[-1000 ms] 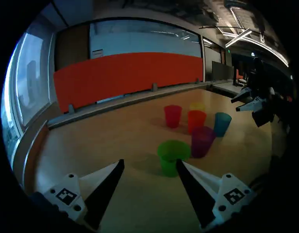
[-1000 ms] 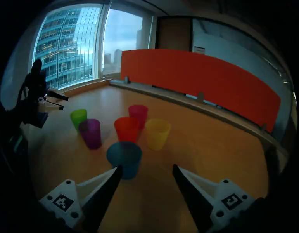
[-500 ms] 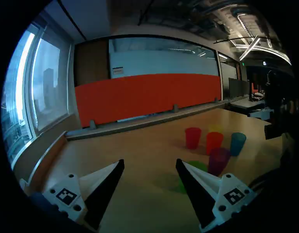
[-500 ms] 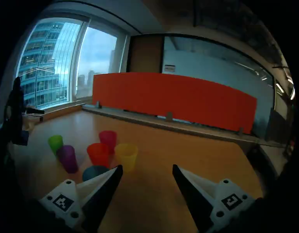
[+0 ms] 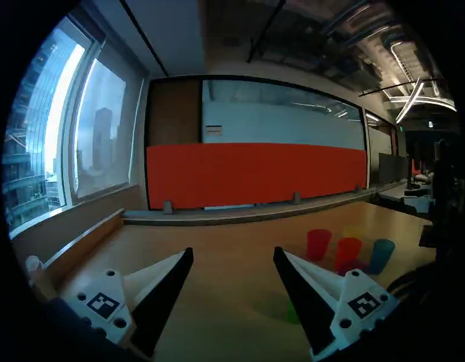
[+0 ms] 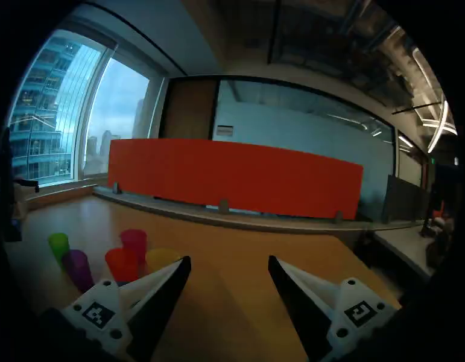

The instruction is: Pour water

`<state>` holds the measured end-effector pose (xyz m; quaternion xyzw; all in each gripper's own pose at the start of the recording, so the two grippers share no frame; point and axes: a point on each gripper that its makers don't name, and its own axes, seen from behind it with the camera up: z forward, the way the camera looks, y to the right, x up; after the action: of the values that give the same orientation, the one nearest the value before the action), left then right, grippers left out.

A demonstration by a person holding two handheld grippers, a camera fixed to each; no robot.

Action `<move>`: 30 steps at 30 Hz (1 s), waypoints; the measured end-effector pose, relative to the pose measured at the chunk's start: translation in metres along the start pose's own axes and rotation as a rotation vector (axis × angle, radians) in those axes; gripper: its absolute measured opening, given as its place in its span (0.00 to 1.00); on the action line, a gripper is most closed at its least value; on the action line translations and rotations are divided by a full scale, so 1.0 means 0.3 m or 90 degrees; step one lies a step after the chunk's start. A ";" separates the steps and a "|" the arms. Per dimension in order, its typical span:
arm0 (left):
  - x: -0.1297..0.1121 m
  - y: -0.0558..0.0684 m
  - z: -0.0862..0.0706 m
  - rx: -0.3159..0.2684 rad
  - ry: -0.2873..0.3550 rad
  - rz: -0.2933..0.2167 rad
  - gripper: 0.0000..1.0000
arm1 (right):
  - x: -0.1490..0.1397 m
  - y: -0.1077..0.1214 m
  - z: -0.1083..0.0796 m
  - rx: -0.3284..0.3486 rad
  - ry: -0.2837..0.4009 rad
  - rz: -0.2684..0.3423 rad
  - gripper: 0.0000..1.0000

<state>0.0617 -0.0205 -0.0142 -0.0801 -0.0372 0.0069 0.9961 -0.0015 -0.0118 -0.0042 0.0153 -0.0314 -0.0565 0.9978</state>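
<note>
Several coloured plastic cups stand grouped on a wooden table. The left gripper view has the pink cup, orange cup and teal cup at the right, with a purple cup and a green cup partly hidden by my right finger. My left gripper is open and empty, left of the cups. The right gripper view has the green cup, purple cup, orange cup, pink cup and yellow cup at the lower left. My right gripper is open and empty.
A long orange partition runs along the table's far edge. Tall windows stand at the left. A raised wooden ledge borders the table's left side. Another desk lies to the right.
Both views have tilted upward. The cups have slid down toward the lower edges and partly behind the fingers. Both grippers stay open.
</note>
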 end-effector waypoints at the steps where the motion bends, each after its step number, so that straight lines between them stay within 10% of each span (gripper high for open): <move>1: 0.001 -0.003 0.001 0.004 0.004 -0.005 0.99 | 0.004 0.002 0.000 -0.006 0.006 0.002 0.99; 30: 0.072 0.016 0.025 0.044 0.066 -0.009 0.99 | 0.044 0.037 -0.031 -0.069 0.079 0.080 0.99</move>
<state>0.0827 -0.0141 -0.0060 -0.0459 0.0140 -0.0030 0.9988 0.0133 -0.0019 -0.0123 -0.0369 0.0330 0.0059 0.9988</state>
